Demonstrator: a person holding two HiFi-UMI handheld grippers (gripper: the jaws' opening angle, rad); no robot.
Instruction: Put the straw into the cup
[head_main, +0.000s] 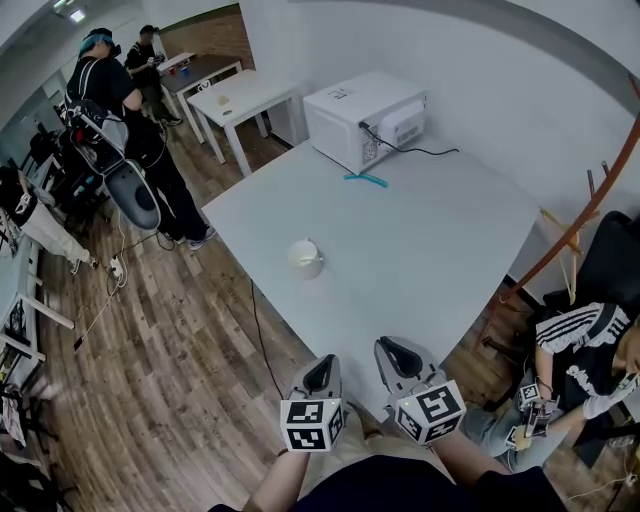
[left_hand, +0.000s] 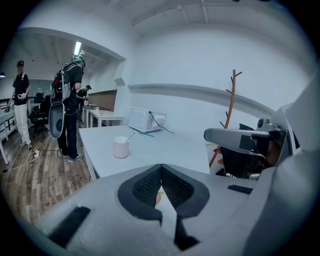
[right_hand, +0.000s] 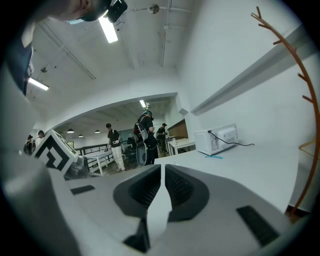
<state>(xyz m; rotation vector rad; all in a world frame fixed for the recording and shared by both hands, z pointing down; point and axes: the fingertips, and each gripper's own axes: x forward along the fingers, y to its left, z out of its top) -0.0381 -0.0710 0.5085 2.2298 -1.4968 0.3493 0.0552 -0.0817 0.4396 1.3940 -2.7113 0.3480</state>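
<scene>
A white cup (head_main: 305, 258) stands on the white table (head_main: 440, 250), left of its middle. In the left gripper view the cup (left_hand: 120, 147) has a thin pale straw (left_hand: 130, 137) leaning out over its rim. A blue straw (head_main: 366, 180) lies flat on the table beside the microwave. My left gripper (head_main: 322, 367) and right gripper (head_main: 396, 350) hang side by side at the table's near edge, well short of the cup. The left gripper (left_hand: 161, 167) has its tips together. Only a hairline gap shows in the right gripper (right_hand: 163, 167). Neither holds anything.
A white microwave (head_main: 365, 118) with a black cable sits at the table's far end. A wooden coat stand (left_hand: 230, 100) rises at the right. People stand on the wooden floor at the left (head_main: 120, 110), and another sits at the right (head_main: 580, 345). More tables stand beyond (head_main: 245, 95).
</scene>
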